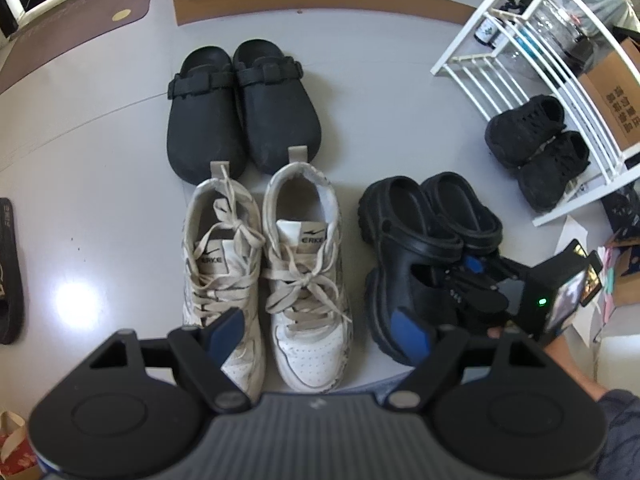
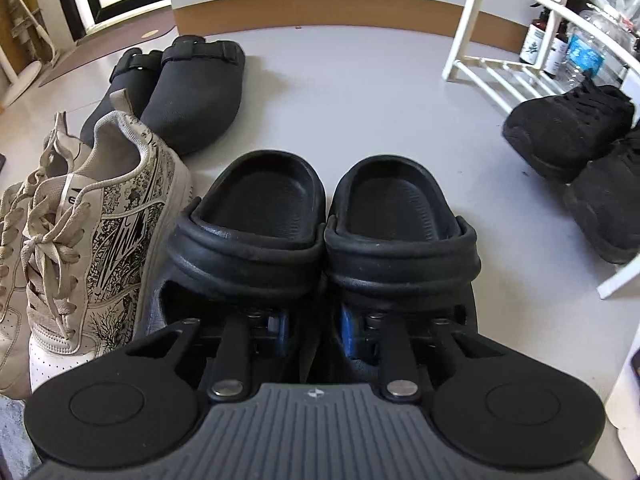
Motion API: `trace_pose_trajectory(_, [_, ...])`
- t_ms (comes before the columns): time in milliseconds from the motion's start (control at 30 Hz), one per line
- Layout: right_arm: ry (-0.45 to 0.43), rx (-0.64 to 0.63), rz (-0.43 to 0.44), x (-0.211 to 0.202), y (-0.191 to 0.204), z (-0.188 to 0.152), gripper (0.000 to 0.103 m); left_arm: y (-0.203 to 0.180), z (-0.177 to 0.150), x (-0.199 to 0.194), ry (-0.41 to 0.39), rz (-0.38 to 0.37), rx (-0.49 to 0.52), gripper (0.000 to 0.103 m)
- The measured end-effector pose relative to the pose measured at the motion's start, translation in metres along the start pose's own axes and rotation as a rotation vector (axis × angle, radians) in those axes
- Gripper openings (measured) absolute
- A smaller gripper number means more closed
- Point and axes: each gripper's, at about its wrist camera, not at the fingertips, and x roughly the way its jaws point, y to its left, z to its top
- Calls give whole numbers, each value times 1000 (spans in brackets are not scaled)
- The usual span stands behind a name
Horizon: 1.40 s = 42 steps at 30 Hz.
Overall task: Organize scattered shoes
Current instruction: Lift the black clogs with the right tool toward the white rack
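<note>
On a pale floor (image 1: 360, 92), your right gripper (image 2: 312, 326) pinches both black platform clogs' (image 2: 324, 216) inner walls to move them together; your left gripper (image 1: 320, 332) hovers wide, empty.

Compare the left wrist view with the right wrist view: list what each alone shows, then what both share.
Left wrist only: the right tongs seen from outside, reaching into the chunky black clogs; a black slipper at the left edge; a cardboard box in the white rack.

Right wrist only: the printed side of the white sneakers; a white stand far left.

Both: flat black clogs, black lace-up shoes, bottles on the rack.
</note>
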Motion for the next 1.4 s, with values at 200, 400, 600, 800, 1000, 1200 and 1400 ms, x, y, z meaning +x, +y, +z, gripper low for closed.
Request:
trace_pose_trajectory(200, [-47, 31, -2, -37, -13, 20, 27, -2, 5, -6, -24, 1, -5, 83])
trace_pose_trajectory(400, [-125, 81, -21, -72, -25, 46, 27, -6, 7, -20, -66, -16, -6, 83])
trace_pose_trajectory(600, [-195, 153, -52, -104, -43, 77, 27, -8, 10, -27, -86, -30, -2, 83])
trace_pose_trajectory(800, [-251, 191, -113, -147, -73, 119, 27, -3, 13, -26, -101, -16, -27, 83])
trace_pose_trajectory(1000, [-348, 290, -221, -167, -101, 132, 27, 7, 9, -16, -73, 8, -52, 83])
trace_pose_trajectory(1200, [-377, 325, -255, -159, -119, 135, 27, 17, 2, -6, -42, 41, -74, 83])
trace_pose_trajectory(1400, [-402, 354, -285, -151, -141, 150, 27, 16, -2, 2, -19, 63, -69, 83])
